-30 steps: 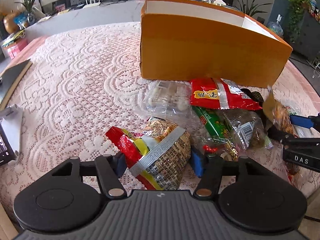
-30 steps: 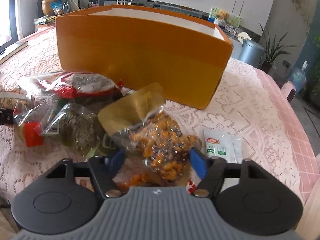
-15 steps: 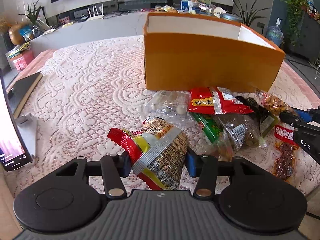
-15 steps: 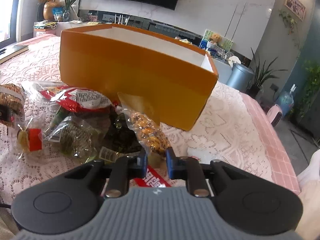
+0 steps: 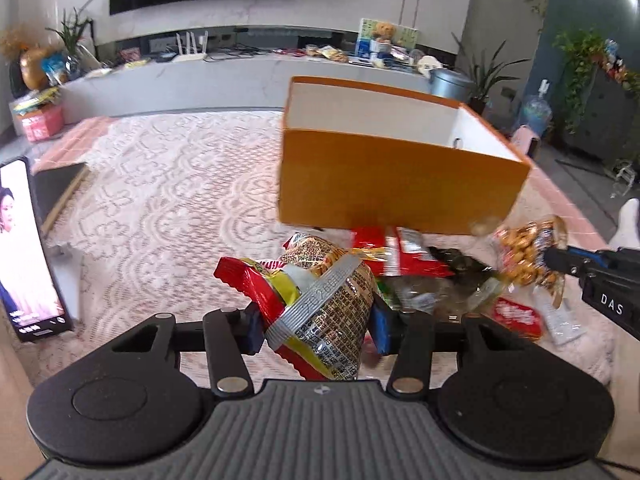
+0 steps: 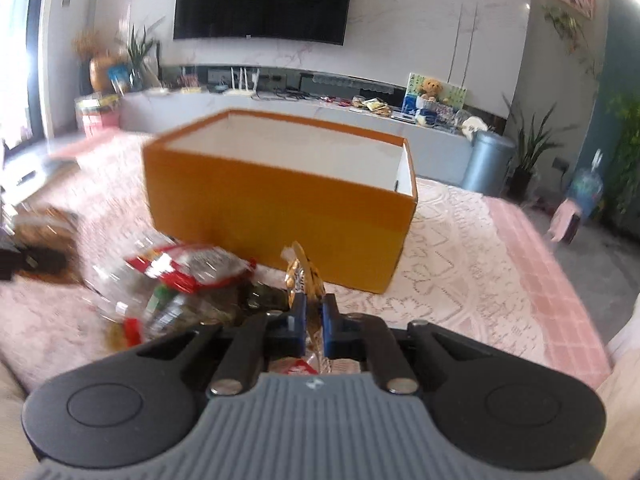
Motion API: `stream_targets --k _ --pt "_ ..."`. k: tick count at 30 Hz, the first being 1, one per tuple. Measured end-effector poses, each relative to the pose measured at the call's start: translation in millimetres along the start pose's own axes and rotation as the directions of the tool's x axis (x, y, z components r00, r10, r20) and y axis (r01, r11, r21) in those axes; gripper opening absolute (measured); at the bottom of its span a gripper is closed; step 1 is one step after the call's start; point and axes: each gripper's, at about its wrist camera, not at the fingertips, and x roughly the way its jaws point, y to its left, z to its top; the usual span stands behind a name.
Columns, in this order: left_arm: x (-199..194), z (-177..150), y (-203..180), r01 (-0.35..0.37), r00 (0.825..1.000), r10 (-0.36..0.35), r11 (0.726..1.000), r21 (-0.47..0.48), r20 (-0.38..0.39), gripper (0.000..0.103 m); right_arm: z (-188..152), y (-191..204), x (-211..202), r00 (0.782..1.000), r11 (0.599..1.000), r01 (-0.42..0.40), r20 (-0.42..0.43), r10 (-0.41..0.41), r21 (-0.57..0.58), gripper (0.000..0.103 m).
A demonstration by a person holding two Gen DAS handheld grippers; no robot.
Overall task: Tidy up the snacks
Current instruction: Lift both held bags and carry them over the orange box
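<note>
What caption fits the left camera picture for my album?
Left gripper holds a silver-banded snack bag before the open orange cardboard box.

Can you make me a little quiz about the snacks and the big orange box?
1. True or false: the orange box already has snacks piled above its rim.
2. What is the left gripper shut on? A) a phone B) a brown-and-red snack bag C) a plant
3. Fill in: the right gripper pinches a clear bag of golden ______.

Key
1. False. Only white inner walls show; its floor is hidden.
2. B. The bag sits pinched between both pads.
3. Snacks, maybe nuts. The bag hangs clear of the pile of packets on the lace cloth.
</note>
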Motion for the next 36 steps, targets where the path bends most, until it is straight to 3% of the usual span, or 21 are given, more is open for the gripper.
stream_targets --k 2,6,10,19,26,33,36 --pt "3.1 -0.9 -5.8 0.024 1.0 -0.024 1.0 0.006 -0.014 0.056 0.1 -3.7 -7.4 0.999 0.998 -0.044 -0.001 0.044 0.046 0.003" --pt "10.4 -8.9 -19.3 0.046 0.998 -0.044 0.998 0.042 -0.043 0.056 -14.2 -3.5 -1.4 0.999 0.998 -0.02 -0.044 0.023 0.062 0.005" --pt "15.3 -12.8 -23.9 0.059 0.996 -0.056 0.997 0.05 -0.065 0.056 -24.1 -4.0 7.3 0.998 0.997 -0.027 -0.059 0.031 0.066 0.016" --pt "21.6 -17.2 -27.3 0.069 0.994 -0.064 0.996 0.059 -0.085 0.056 -30.4 12.0 29.1 0.999 0.997 -0.008 -0.052 0.004 -0.079 0.044" --pt "22.6 -15.1 -28.5 0.069 0.994 -0.065 0.996 0.055 -0.082 0.056 -29.1 27.6 53.2 0.997 0.981 -0.023 -0.075 0.008 -0.192 0.05" --pt "24.5 -13.5 -29.2 0.064 0.995 -0.059 0.996 0.064 -0.079 0.056 -31.1 39.4 75.0 0.995 0.973 -0.018 -0.1 -0.006 -0.23 0.056" --pt "24.6 -13.0 -29.5 0.064 0.995 -0.059 0.996 0.066 -0.078 0.056 -31.0 42.0 76.6 0.996 0.971 -0.008 -0.09 -0.014 -0.239 0.049"
